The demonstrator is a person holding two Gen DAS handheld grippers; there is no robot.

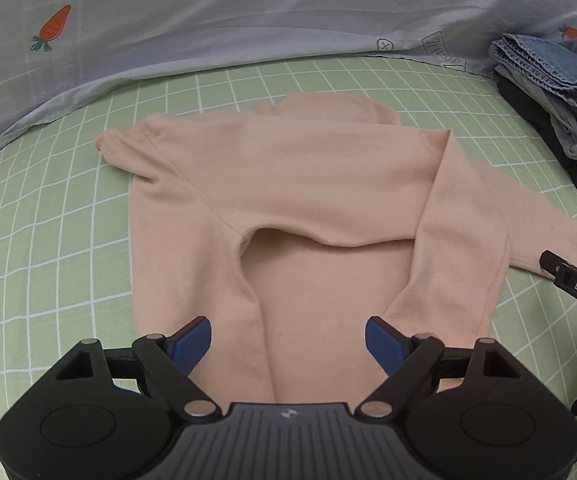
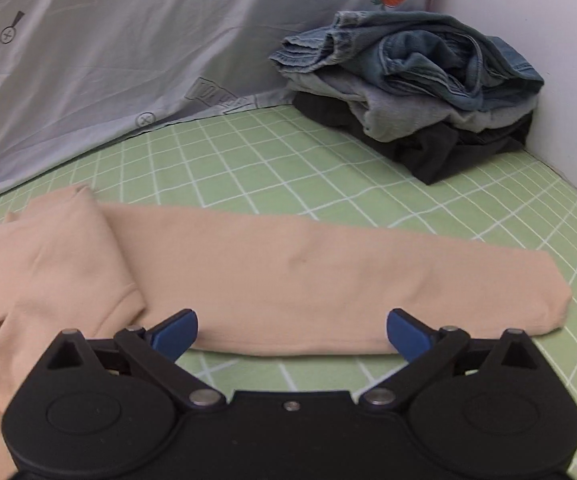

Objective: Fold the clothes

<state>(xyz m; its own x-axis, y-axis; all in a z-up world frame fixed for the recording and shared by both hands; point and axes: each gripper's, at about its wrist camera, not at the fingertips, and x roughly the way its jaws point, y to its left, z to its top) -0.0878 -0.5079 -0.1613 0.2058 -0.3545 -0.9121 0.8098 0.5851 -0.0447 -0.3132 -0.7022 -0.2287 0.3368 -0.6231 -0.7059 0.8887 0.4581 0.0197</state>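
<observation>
I have the peach sweater (image 1: pixel 288 184) lying flat on the green checked bed sheet (image 1: pixel 48 260), its collar end toward the pale grey duvet (image 1: pixel 248 12). One sleeve is folded across the sweater's chest; the other sleeve (image 2: pixel 328 276) stretches straight out from the body toward the wall side.

My left gripper (image 1: pixel 287 346) hangs above the sweater's lower hem with its jaws spread wide and nothing between the pads. My right gripper (image 2: pixel 291 332) is likewise wide open, empty, hovering just at the near edge of the outstretched sleeve.

I judge the knit light, soft and floppy, with no stiffness of its own: it will sag and drag when lifted, and a shallow pinch may catch only the top layer. I would pinch the sleeve near its cuff, through both layers, and take the hem at its corners.

The left wrist view gives me the whole sweater body and the crossed sleeve. The right wrist view alone shows the loose sleeve's full length and cuff, and shows that the stack of folded clothes (image 2: pixel 408 88), denim on top, sits well apart from the sweater in the corner by the white wall (image 2: pixel 528 60).
</observation>
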